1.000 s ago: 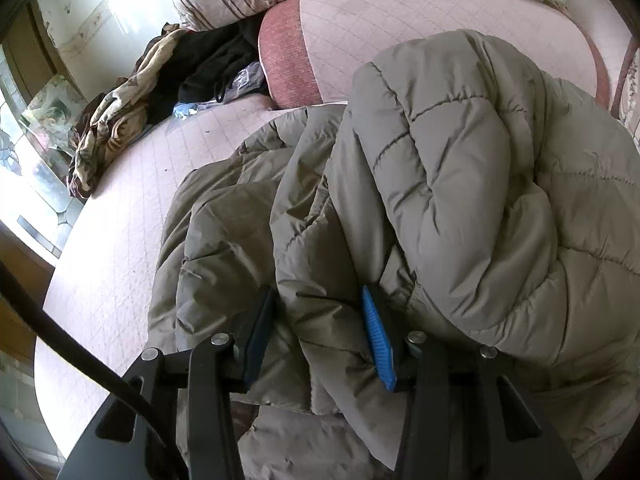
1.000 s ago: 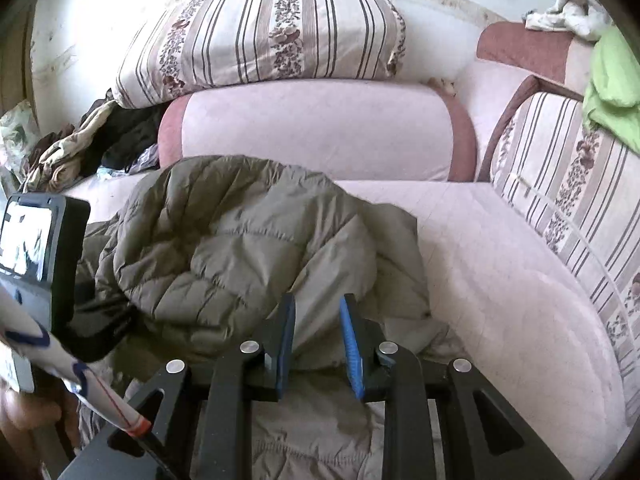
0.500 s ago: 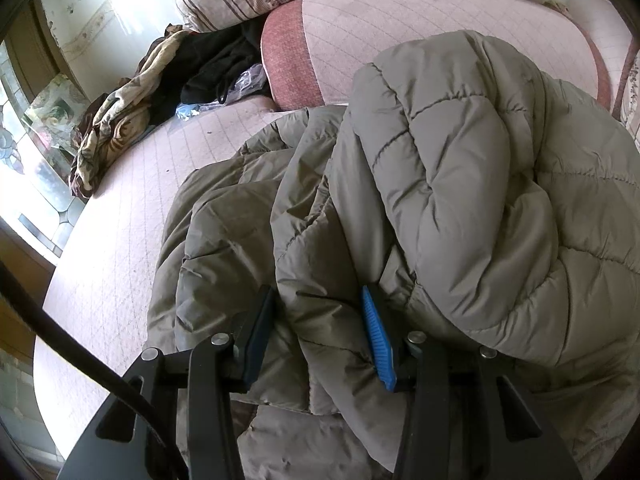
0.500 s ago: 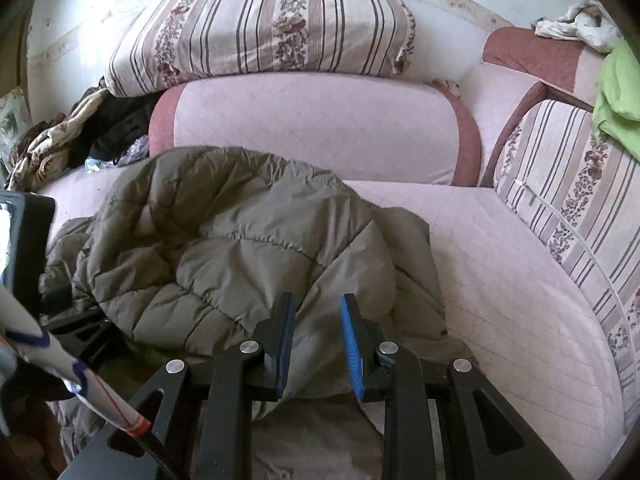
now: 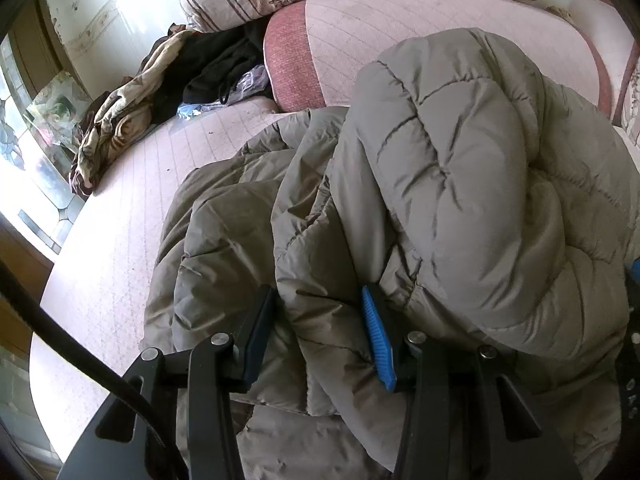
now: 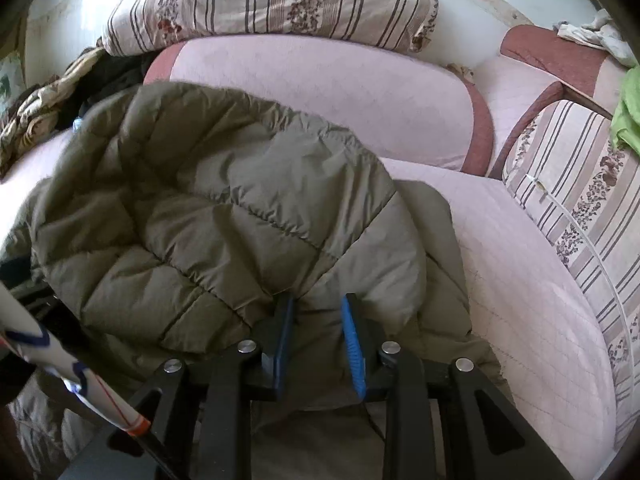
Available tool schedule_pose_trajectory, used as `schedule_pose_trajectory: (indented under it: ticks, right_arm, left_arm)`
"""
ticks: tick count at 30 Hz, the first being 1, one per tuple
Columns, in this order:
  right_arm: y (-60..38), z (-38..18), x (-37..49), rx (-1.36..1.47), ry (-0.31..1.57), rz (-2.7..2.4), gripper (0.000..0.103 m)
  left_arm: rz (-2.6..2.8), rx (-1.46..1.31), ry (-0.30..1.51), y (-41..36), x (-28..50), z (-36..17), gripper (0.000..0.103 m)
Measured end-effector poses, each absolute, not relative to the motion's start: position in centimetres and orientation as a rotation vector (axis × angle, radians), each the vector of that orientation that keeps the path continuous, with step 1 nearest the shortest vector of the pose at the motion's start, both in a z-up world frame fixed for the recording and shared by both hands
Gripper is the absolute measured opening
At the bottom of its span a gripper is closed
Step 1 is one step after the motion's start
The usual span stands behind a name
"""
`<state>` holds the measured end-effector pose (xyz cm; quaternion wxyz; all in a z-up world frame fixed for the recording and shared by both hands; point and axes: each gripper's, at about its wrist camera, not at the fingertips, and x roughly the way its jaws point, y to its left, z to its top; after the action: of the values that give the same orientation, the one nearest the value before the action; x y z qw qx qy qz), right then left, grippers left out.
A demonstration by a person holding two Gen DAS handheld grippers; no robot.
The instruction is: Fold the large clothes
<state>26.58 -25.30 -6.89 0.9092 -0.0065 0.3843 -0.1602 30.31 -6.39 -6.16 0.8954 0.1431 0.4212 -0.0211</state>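
Note:
An olive-grey quilted puffer jacket (image 5: 460, 184) lies bunched on a pink sofa seat (image 5: 120, 240). My left gripper (image 5: 316, 332) has its jaws pressed against a thick fold of the jacket's left part. My right gripper (image 6: 316, 340) is shut on a fold of the jacket (image 6: 224, 220) and holds a padded part raised and draped toward the left. The jacket's lower edge is hidden under both grippers.
A pile of beige and black clothes (image 5: 160, 80) sits at the sofa's far left corner. Striped floral cushions (image 6: 272, 0) top the backrest, and one (image 6: 580, 200) stands at the right. A green cloth (image 6: 624, 116) hangs at the right. Bare pink seat (image 6: 540, 300) lies right of the jacket.
My right gripper has carried the raised jacket part leftward and closer, so it covers more of the view. The left gripper has kept its hold and barely moved.

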Motion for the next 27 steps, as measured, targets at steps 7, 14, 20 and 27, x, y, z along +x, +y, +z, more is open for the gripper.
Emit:
schedule_pose_trajectory:
  ticks: [7, 14, 20, 27]
  right_arm:
    - [-25.3, -7.3, 26.7, -0.023, 0.799, -0.334, 0.028]
    - [-25.2, -7.4, 26.7, -0.024, 0.800, -0.337, 0.029]
    - [-25.2, -7.5, 26.8, -0.026, 0.800, -0.337, 0.030]
    - [-25.2, -7.6, 26.8, -0.026, 0.797, -0.337, 0.031]
  left_arm:
    - [-0.047, 0.286, 0.873, -6.2, 30.4, -6.1, 0.044]
    - [-0.049, 0.282, 0.872, -6.0, 30.4, -6.2, 0.044]
    - [-0.050, 0.279, 0.870, -5.9, 30.5, -6.2, 0.044]
    - [-0.066, 0.235, 0.870, -5.2, 30.1, -5.4, 0.045]
